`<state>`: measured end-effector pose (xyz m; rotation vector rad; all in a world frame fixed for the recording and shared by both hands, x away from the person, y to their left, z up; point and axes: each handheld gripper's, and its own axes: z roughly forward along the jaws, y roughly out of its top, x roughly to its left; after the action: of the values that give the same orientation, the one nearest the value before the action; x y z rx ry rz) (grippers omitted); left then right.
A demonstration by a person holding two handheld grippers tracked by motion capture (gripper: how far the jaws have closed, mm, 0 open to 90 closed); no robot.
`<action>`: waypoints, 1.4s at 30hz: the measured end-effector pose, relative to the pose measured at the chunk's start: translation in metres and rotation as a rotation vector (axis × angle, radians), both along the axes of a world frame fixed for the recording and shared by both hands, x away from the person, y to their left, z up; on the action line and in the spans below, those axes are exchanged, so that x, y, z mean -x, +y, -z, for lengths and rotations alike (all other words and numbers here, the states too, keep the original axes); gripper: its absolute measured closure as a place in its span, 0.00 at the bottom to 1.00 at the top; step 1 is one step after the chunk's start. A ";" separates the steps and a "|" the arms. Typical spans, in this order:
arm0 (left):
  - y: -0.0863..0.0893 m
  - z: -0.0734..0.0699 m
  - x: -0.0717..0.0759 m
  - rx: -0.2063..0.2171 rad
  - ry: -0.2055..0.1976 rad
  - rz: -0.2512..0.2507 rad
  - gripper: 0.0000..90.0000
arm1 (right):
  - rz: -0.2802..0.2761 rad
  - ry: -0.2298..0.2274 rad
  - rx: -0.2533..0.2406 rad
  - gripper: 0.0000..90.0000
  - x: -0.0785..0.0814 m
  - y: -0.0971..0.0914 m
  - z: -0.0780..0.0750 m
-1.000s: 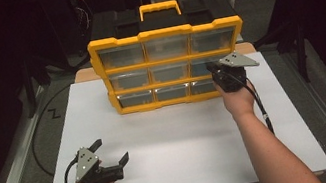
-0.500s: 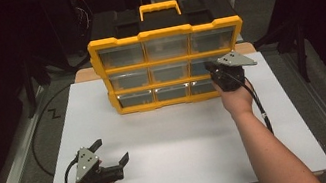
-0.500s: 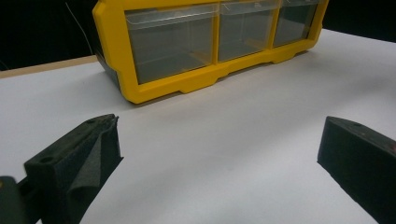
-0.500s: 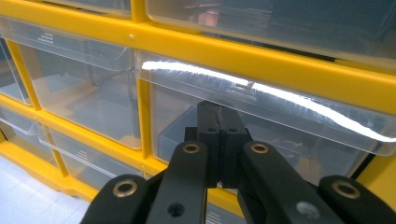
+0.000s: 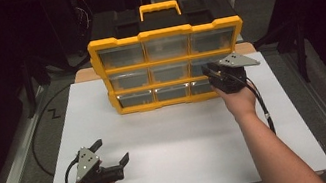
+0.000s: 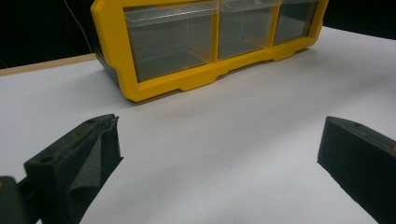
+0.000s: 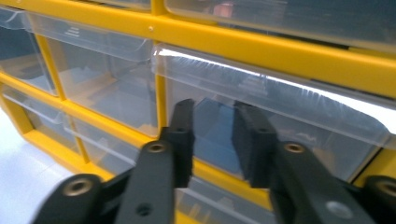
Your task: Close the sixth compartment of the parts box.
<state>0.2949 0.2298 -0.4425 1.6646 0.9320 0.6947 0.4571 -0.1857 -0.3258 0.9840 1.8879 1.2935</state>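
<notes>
Change: the right gripper (image 5: pixel 212 73) has eased slightly left along the cabinet front since a second ago; the left gripper (image 5: pixel 111 156) has stayed put.
Cabinet: yellow plastic frame (image 5: pixel 164 33), nine clear drawers, black handle top, at the board's far edge.
Right gripper: jaws narrowly parted at the middle-right drawer (image 7: pixel 289 126), pinching nothing.
Left gripper: spread wide, near the white board's (image 5: pixel 184 138) near-left corner.

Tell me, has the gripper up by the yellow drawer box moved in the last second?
Barely, if at all. The right gripper stays at the right-hand middle drawer of the organizer, in the same spot against its yellow frame; its jaws stand a little apart.
</notes>
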 end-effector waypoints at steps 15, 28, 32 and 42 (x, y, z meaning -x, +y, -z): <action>-0.002 0.000 0.001 -0.008 0.002 -0.005 0.00 | -0.060 0.030 -0.026 0.01 0.042 -0.016 0.015; -0.001 0.001 0.001 -0.011 0.005 -0.021 0.00 | -0.111 0.036 -0.056 0.01 0.086 -0.043 0.038; -0.001 0.001 0.000 -0.008 0.006 -0.022 0.00 | -0.112 0.045 -0.053 0.01 0.100 -0.051 0.049; -0.002 0.001 0.000 -0.002 0.005 -0.029 0.00 | -0.104 0.032 -0.027 0.01 0.129 -0.073 0.087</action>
<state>0.2946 0.2279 -0.4437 1.6580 0.9604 0.7117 0.3286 -0.2584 -0.4125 0.9361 1.9739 1.3738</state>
